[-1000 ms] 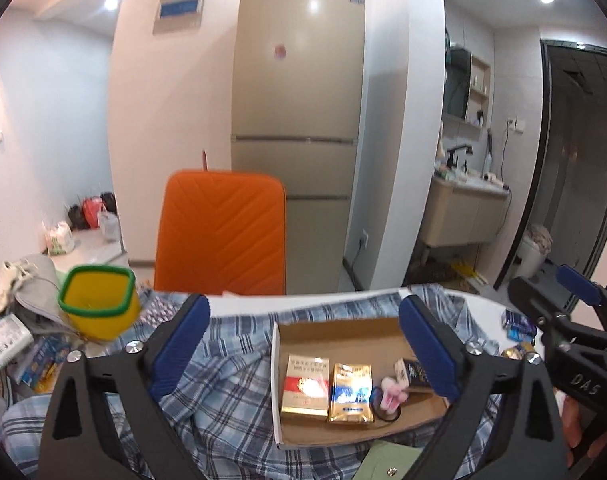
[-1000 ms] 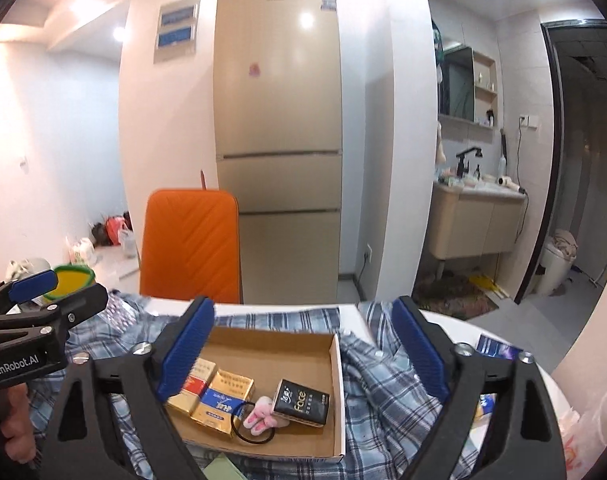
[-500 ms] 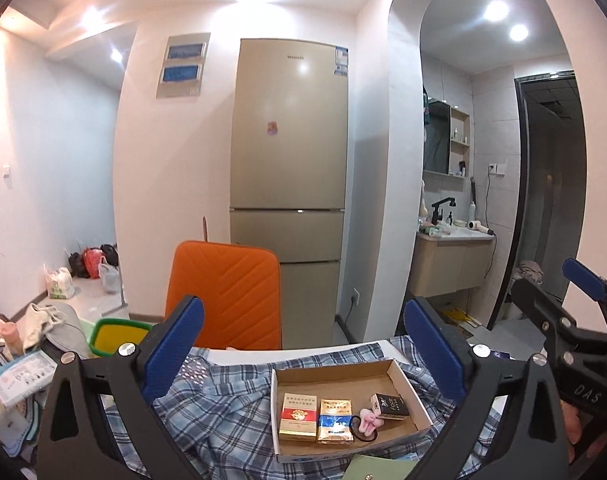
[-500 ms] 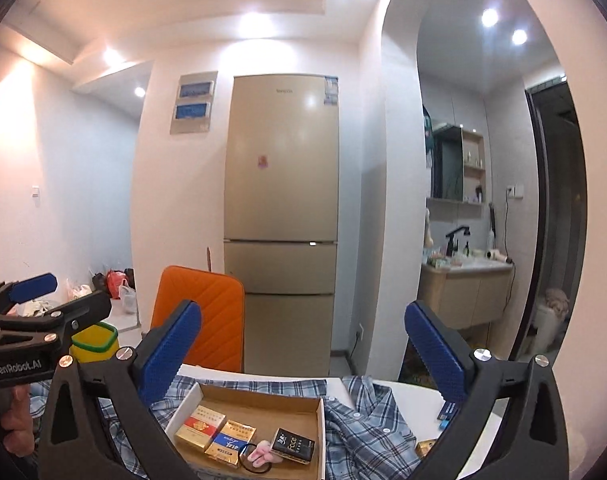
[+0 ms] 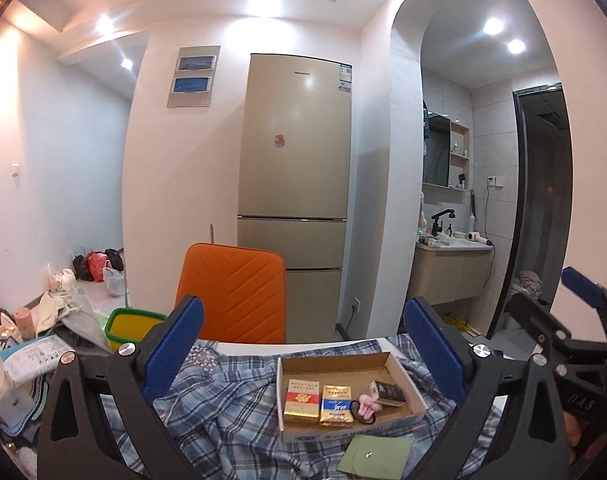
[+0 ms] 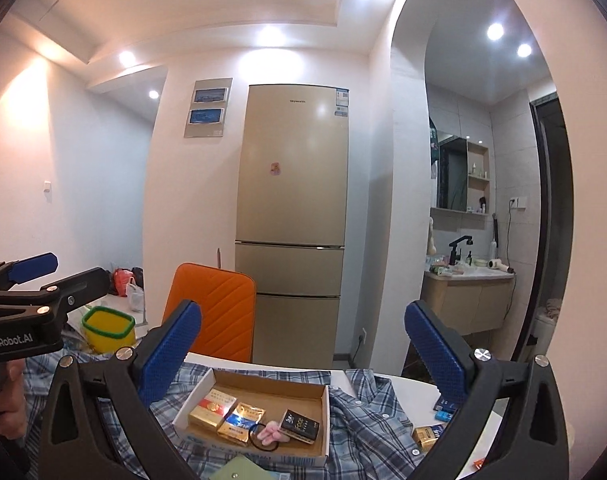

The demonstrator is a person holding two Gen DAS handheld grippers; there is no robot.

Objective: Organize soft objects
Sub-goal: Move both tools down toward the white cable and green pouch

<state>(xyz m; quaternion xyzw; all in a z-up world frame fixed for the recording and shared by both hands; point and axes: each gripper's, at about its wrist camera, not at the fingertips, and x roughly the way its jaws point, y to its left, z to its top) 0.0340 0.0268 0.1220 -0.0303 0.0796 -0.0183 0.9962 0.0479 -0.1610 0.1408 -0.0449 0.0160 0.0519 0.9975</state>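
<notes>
I hold both above the plaid shirt | left gripper spread wide, empty | right gripper spread wide, empty | cardboard tray on shirt

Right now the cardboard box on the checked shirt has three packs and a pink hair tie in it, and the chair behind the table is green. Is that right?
Almost. The chair is orange, not green, as the left wrist view shows. The rest holds: the cardboard box lies on the checked shirt with three packs and the pink hair tie inside.
</notes>
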